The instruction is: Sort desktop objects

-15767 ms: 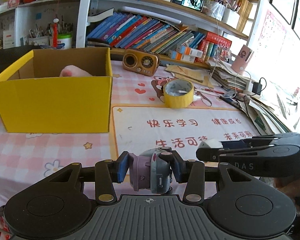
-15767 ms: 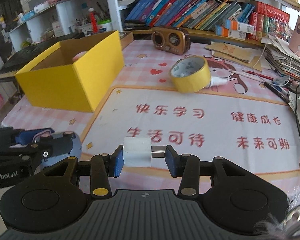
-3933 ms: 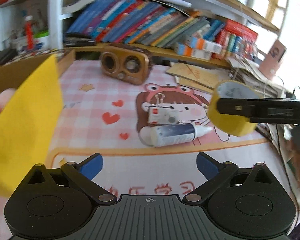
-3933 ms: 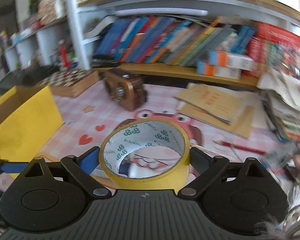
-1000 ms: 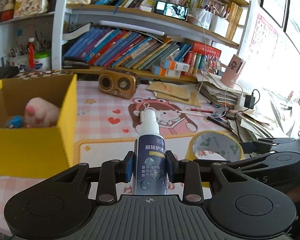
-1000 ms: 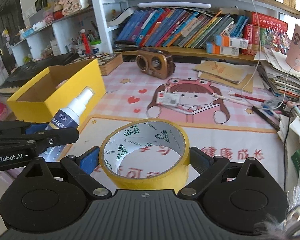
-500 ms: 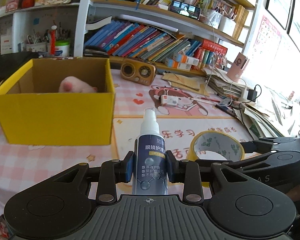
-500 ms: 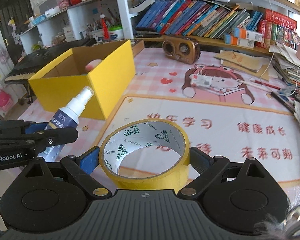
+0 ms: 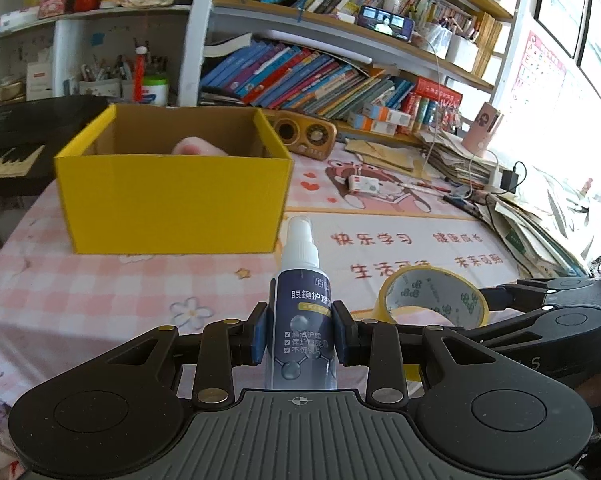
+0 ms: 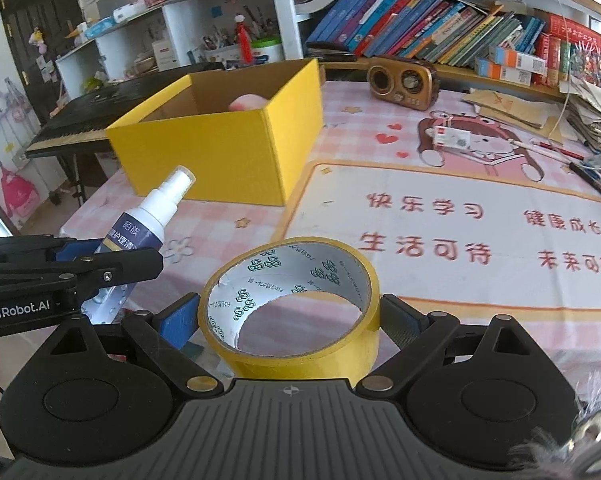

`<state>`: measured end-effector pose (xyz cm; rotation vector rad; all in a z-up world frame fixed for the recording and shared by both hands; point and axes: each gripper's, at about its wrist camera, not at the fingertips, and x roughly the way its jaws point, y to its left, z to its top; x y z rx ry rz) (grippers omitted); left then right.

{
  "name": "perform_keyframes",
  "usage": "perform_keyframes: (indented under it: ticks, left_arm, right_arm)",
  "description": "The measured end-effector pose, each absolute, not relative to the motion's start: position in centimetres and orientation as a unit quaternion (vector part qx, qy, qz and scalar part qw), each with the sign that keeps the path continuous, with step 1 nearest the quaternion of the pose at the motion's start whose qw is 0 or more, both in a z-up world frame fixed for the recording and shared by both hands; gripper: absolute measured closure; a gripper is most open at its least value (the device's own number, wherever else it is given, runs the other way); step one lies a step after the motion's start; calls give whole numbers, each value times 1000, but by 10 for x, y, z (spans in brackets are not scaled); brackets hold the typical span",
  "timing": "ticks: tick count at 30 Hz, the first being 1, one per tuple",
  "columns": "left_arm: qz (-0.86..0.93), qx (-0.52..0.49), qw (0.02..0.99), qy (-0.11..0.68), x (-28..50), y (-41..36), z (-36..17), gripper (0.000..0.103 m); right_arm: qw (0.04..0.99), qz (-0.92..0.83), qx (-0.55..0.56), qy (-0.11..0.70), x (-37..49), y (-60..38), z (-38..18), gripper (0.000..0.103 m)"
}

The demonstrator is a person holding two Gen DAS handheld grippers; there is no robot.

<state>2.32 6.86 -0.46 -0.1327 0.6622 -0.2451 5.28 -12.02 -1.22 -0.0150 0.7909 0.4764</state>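
Spray bottle [image 9: 302,312] stands upright between the pads of my left gripper [image 9: 300,338], pinched at its body so the nozzle stays up. My right gripper [image 10: 290,320] is spread wide around the yellow tape roll [image 10: 292,308], holding it by its outer sides. Both are above the desk mat, near the yellow box [image 9: 172,196], where I think they belong. Only the left view shows the pink soft thing [image 9: 192,147] inside clearly.
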Motion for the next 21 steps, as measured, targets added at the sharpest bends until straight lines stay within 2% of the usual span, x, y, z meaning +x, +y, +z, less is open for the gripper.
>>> perform_keyframes:
  ticks: [21]
  left_arm:
    - [-53, -104, 947, 300, -9, 127, 6, 71]
  right_arm:
    - [883, 292, -43, 365, 41, -58, 1, 9]
